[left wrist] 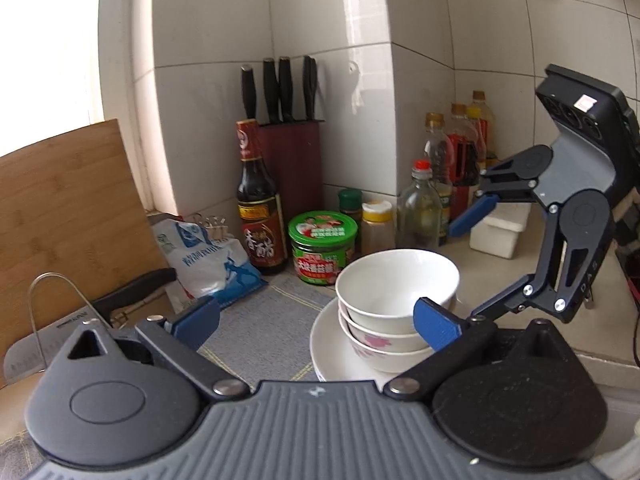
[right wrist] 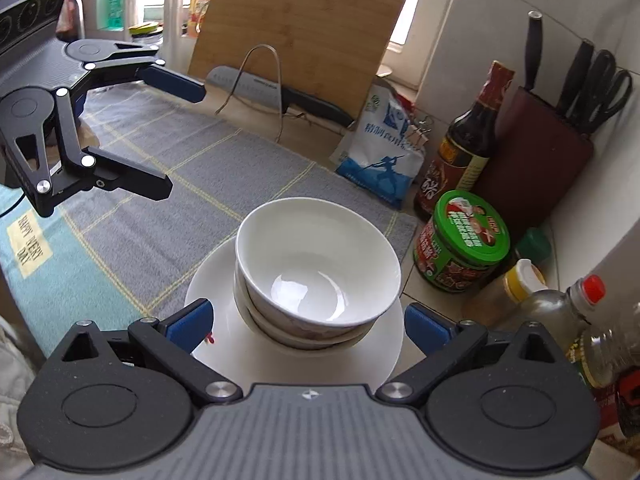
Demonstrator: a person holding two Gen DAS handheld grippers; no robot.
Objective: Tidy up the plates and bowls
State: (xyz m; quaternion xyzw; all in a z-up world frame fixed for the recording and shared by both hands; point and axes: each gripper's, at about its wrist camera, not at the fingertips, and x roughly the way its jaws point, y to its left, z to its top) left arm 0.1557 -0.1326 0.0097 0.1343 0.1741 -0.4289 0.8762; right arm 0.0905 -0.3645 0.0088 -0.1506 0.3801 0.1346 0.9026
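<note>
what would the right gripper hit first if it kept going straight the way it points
Most likely the bowl stack on the plate: it sits dead ahead between the open right gripper fingers. Depth is unclear, so the top bowl's near rim is only my guess.

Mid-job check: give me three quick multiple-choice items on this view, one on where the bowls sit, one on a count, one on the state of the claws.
1. Where does the bowl stack sit?
A. on the white plate
B. on the cutting board
C. inside the green-lidded jar

2. How many bowls are nested?
A. one
B. three
C. five

3. What state are the left claw and the right claw in?
A. both open and empty
B. both clamped on a bowl
C. the left one gripping the plate

Answers:
1 A, the plate's rim shows all round the stack.
2 B, the left wrist view shows three rims one above another.
3 A, the blue pads of each stand wide apart and touch nothing.
</note>
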